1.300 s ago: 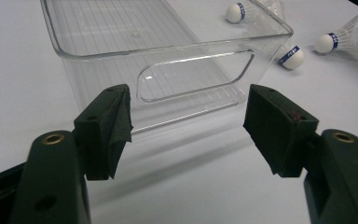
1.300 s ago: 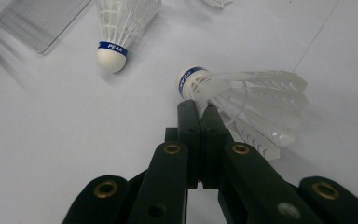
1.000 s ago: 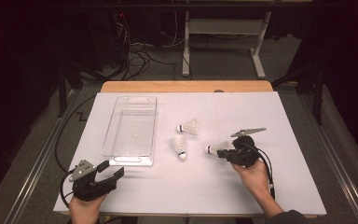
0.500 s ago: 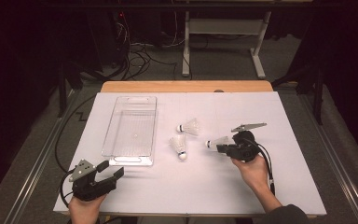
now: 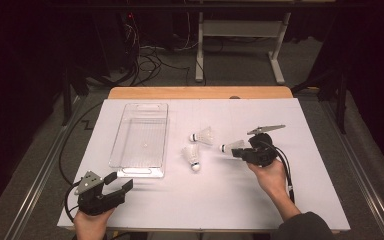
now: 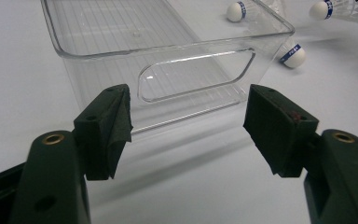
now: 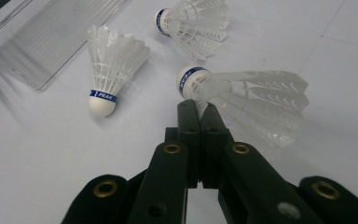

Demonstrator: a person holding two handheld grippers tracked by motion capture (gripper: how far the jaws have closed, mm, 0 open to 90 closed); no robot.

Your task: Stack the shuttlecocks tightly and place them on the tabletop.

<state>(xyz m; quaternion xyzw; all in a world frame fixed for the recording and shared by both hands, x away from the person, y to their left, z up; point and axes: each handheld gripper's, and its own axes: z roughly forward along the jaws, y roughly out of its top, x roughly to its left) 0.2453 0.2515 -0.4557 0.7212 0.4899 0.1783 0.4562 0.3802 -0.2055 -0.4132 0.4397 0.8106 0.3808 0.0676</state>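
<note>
Three shuttlecocks: right tongs (image 7: 199, 109) pinch one (image 7: 242, 100), cork toward nine o'clock, where the tray (image 5: 140, 170) lies; left tongs (image 6: 186, 123) gape empty.

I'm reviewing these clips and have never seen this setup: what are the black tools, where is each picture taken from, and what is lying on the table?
A person holds a two-jaw tool in each hand. The high view looks down on the white table; the other two pictures come from cameras riding on each tool, looking along its jaws. The left hand-held gripper is open, near the short end of an empty clear plastic tray. The right hand-held gripper is shut on a held shuttlecock, pinching its feathers just behind the cork. Two more lie beside it: a near shuttlecock and a far shuttlecock.
</note>
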